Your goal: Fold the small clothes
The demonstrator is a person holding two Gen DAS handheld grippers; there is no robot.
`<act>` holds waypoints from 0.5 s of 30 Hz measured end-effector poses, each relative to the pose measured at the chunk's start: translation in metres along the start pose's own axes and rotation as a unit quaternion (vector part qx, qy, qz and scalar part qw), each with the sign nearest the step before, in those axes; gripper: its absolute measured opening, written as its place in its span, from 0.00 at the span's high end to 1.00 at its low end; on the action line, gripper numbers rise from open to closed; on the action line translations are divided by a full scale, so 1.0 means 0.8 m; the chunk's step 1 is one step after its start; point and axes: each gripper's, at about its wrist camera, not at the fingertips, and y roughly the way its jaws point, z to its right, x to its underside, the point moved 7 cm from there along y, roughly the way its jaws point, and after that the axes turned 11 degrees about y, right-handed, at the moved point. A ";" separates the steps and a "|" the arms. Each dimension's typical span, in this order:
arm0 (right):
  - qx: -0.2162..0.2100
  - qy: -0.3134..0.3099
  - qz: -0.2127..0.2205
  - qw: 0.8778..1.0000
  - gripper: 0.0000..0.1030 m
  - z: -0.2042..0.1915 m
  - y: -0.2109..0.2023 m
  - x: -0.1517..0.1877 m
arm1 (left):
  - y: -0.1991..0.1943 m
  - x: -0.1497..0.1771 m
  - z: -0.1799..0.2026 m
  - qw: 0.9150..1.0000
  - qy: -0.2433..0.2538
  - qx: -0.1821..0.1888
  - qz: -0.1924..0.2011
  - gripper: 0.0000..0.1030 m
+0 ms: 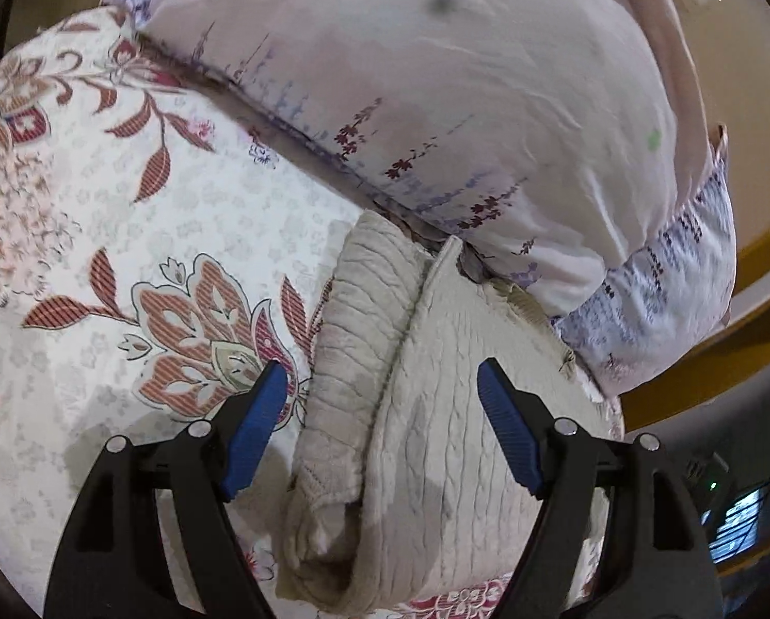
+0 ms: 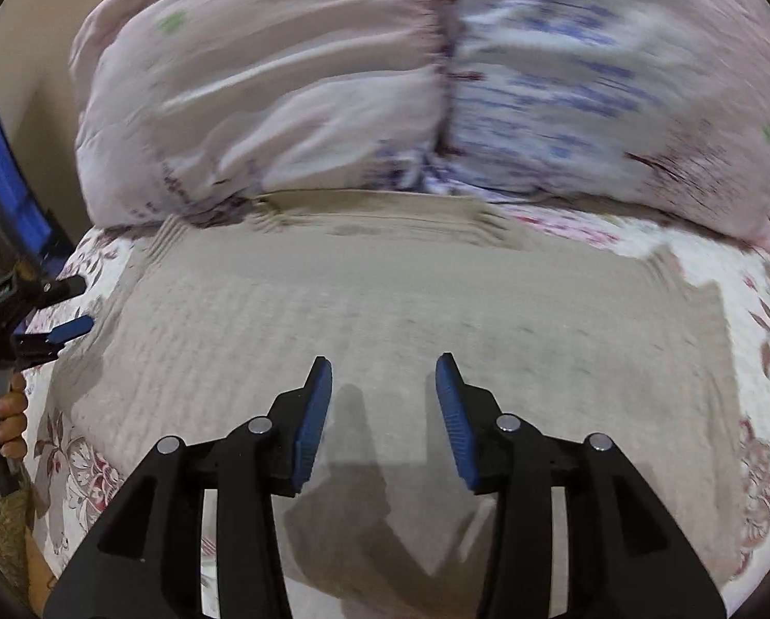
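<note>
Our left gripper (image 1: 382,402) has its blue-padded jaws spread wide and grasping nothing. The beige cable-knit sweater (image 1: 411,412) lies directly beneath and ahead of it, with a sleeve already turned over along the left edge (image 1: 354,340). That folded ridge runs lengthwise away from us toward the pale floral pillow (image 1: 436,103), almost in line with the gripper's pointing direction.

Our right gripper (image 2: 384,412) is also released, its jaws partly apart and empty above the middle of the same sweater (image 2: 385,299). In this view the sweater lies broad across the frame on the white quilted bedspread with red flowers (image 2: 694,258), its far hem just touching the pillow (image 2: 333,77).

The left gripper (image 2: 54,332) shows at the sweater's left border, so we judge it nearer to that edge, while the right gripper is better placed for the unfolded right side.
</note>
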 end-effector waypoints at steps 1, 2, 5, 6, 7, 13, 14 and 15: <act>-0.001 -0.004 -0.001 1.000 0.57 -0.005 0.002 0.000 | 0.001 0.000 -0.001 1.000 -0.002 0.000 0.000 0.26; -0.003 -0.007 -0.003 1.000 0.57 -0.012 0.007 -0.001 | 0.002 -0.001 -0.002 1.000 -0.004 0.001 -0.001 0.26; -0.004 -0.014 -0.008 1.000 0.57 -0.023 0.016 -0.002 | 0.008 -0.002 -0.003 1.000 -0.010 0.004 -0.004 0.26; -0.004 -0.016 -0.008 1.000 0.57 -0.026 0.019 -0.002 | 0.010 -0.002 -0.003 1.000 -0.012 0.006 -0.006 0.26; -0.004 -0.019 -0.008 1.000 0.57 -0.029 0.021 -0.002 | 0.011 -0.001 -0.004 1.000 -0.015 0.007 -0.006 0.26; -0.003 -0.026 -0.002 1.000 0.57 -0.039 0.024 -0.004 | 0.017 -0.001 0.001 1.000 -0.013 0.015 -0.004 0.25; 0.000 -0.029 -0.003 1.000 0.57 -0.040 0.026 -0.003 | 0.018 0.000 0.003 1.000 -0.012 0.017 -0.003 0.25; 0.010 -0.036 -0.009 0.999 0.57 -0.040 0.031 -0.001 | 0.020 0.000 0.006 1.000 -0.010 0.017 -0.002 0.25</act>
